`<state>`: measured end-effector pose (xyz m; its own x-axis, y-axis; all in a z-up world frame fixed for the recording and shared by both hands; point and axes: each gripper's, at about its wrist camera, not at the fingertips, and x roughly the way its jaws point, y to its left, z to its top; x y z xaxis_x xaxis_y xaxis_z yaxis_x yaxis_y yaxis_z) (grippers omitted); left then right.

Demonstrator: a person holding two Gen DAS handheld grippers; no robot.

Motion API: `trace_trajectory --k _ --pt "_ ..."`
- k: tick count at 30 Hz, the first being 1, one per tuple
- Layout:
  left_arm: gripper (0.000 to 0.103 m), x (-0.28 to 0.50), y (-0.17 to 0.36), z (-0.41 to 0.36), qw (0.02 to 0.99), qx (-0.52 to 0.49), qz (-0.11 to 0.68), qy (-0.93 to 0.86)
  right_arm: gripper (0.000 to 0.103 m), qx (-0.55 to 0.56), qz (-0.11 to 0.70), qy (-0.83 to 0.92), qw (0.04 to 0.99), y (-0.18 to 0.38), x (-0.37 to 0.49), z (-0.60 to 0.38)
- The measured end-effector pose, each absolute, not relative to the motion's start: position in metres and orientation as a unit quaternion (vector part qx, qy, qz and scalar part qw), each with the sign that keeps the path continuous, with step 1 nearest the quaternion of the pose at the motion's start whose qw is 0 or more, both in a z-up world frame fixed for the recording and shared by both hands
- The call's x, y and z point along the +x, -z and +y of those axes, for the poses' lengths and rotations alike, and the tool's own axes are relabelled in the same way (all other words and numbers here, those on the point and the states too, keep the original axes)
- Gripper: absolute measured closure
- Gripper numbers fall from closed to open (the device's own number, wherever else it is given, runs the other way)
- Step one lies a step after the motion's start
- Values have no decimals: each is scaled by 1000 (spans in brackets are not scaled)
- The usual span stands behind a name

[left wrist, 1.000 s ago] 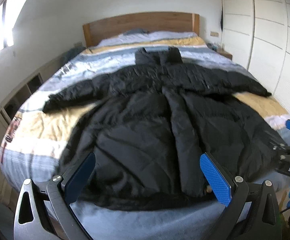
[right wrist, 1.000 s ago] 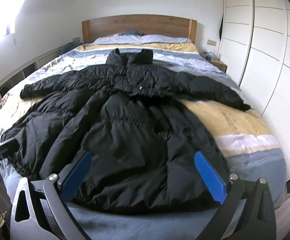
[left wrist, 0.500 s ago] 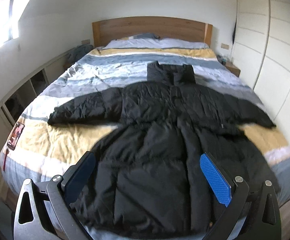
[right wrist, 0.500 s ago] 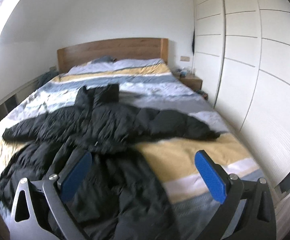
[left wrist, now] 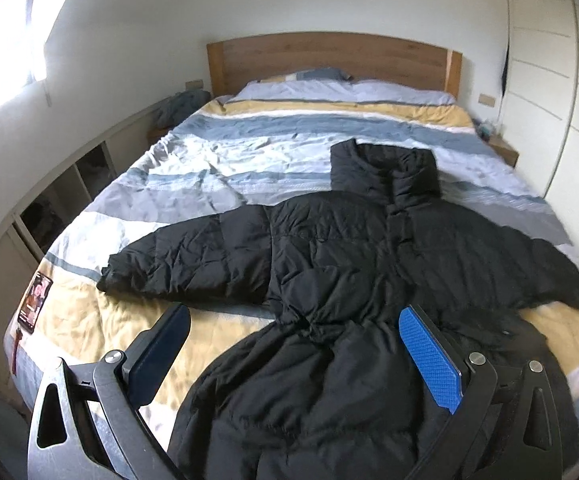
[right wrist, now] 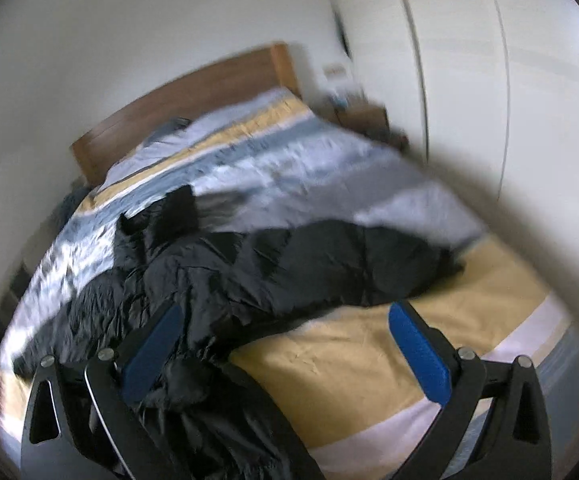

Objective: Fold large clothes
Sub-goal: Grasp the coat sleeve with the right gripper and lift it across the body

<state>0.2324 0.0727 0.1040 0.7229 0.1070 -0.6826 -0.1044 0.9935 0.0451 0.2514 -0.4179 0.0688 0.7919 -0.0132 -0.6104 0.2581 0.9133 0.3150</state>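
Note:
A large black puffer coat (left wrist: 337,264) lies spread face up on the striped bed (left wrist: 249,160), collar toward the headboard and both sleeves stretched out sideways. My left gripper (left wrist: 293,344) hovers open above the coat's waist, its blue pads wide apart and holding nothing. In the blurred right wrist view the same coat (right wrist: 289,268) fills the left and middle. There my right gripper (right wrist: 285,340) stands open over the coat's right edge and the yellow stripe of the bedding, below the right sleeve (right wrist: 389,256).
A wooden headboard (left wrist: 329,60) and pillows are at the far end. White wardrobe doors (left wrist: 549,80) run along the right, with a nightstand (left wrist: 503,148) beside them. Low open shelves (left wrist: 69,192) line the left wall. A card with a red strap (left wrist: 33,300) lies at the bed's left edge.
Both grippers have moved forward up the bed from the coat's hem toward its waist. The right view has swung right and tilted, now blurred. The coat lies where it was.

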Motion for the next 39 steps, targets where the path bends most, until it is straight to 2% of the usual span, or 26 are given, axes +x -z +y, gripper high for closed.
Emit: trace_trajectory --k 11,20,22,23,24,28,30,33,39 --pt "1 295 -35 70 908 10 414 -64 0 356 384 95 847 65 334 -503" --pt "1 307 -1 71 896 20 438 -71 2 472 340 104 806 121 359 -552" --pt "1 310 1 73 895 18 440 -73 9 489 324 106 803 125 361 -560" --pt "0 311 3 74 894 17 441 -74 23 496 317 107 801 126 362 -564" --pt "1 312 4 74 894 17 442 -74 42 504 309 107 799 128 363 -568" --pt "1 313 8 73 892 19 446 -69 64 507 309 111 797 130 373 -575" --pt "1 312 8 72 893 21 445 -66 83 481 299 107 817 118 376 -571" --pt "1 311 5 72 895 19 441 -62 92 446 284 97 843 95 380 -563" --pt "1 304 -5 73 901 9 430 -57 95 392 256 52 882 40 386 -534"
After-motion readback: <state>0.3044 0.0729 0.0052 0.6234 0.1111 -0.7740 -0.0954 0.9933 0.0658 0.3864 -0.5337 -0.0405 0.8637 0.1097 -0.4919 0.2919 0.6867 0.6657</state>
